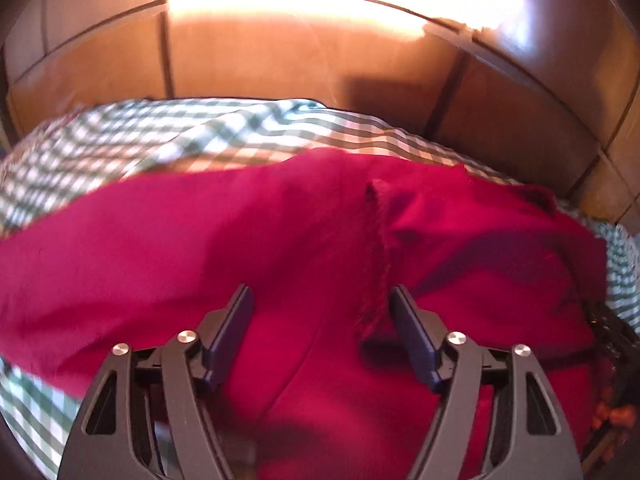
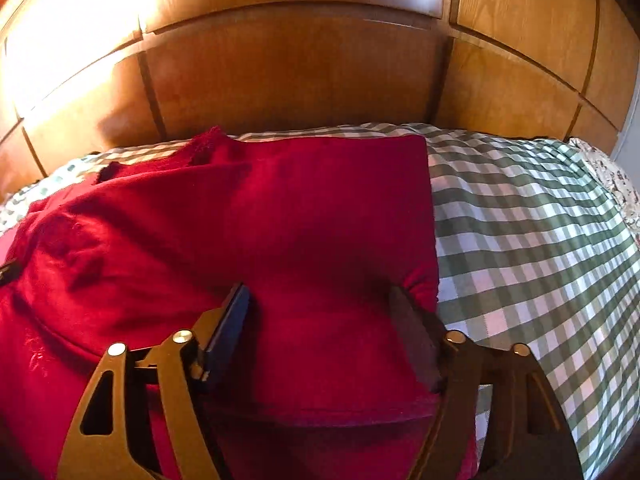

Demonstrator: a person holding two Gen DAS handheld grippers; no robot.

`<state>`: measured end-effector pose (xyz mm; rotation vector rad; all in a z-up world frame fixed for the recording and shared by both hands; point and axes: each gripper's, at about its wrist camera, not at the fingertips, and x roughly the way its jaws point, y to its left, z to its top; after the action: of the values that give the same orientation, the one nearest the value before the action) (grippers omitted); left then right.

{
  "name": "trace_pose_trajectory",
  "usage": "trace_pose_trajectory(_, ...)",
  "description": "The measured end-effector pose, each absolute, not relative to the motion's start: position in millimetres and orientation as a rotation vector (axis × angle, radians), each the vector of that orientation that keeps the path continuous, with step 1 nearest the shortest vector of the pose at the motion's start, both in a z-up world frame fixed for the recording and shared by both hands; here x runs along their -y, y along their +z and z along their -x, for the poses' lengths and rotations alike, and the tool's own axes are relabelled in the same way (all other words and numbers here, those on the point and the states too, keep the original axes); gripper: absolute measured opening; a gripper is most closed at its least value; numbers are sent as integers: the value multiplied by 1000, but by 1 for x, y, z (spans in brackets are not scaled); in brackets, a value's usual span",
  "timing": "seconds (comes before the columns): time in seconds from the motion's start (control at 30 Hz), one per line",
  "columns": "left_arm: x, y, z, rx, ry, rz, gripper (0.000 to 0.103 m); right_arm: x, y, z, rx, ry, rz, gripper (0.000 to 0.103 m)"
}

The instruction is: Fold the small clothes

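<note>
A red knit garment (image 1: 208, 240) lies spread on a green and white checked bed cover (image 1: 120, 136). In the left wrist view a raised fold (image 1: 374, 248) runs down its middle toward my left gripper (image 1: 322, 300), which is open just above the cloth and holds nothing. In the right wrist view the same garment (image 2: 304, 208) lies with its straight right edge beside the bare cover (image 2: 520, 220). My right gripper (image 2: 320, 300) is open over the garment's near right corner, its right finger (image 2: 412, 332) at the bunched edge.
A wooden panelled headboard (image 2: 296, 68) stands right behind the bed, with bright glare on its left part. A floral cloth (image 2: 612, 176) lies at the far right edge of the bed. The cover to the right of the garment is bare.
</note>
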<state>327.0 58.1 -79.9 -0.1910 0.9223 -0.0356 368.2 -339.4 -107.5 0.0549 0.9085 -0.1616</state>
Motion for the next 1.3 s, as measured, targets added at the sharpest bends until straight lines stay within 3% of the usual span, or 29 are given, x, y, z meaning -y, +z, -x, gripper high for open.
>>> trace_pose_trajectory(0.1,-88,-72,-297,-874,-24,307,51,340,-110,-369,-909,-165,-47,74)
trace_pose_trajectory(0.53,-296,-91,-172,-794,298,843,49,337,-111,-368,-904,-183,-28,81)
trace_pose_trajectory(0.8,-381,-108,-174,-740,439,974,50,331,-110,-367,-895,-222,20,84)
trace_pose_trajectory(0.87,-395,-113,-183,-741,472,979,42,330,-110,-367,-894,-228,28,85)
trace_pose_trajectory(0.9,-401,-115,-186,-749,494,977,26,329,-110,-367,-894,-230,30,85)
trace_pose_trajectory(0.97,-406,-114,-196,-761,506,958,9,328,-110,-366,-892,-234,36,85)
trace_pose_trajectory(1.17,-358,-64,-219,-688,338,828,7,327,-111,-367,-892,-237,42,85)
trace_pose_trajectory(1.3,-270,-20,-237,-644,120,657,8,328,-112,-367,-892,-233,35,85)
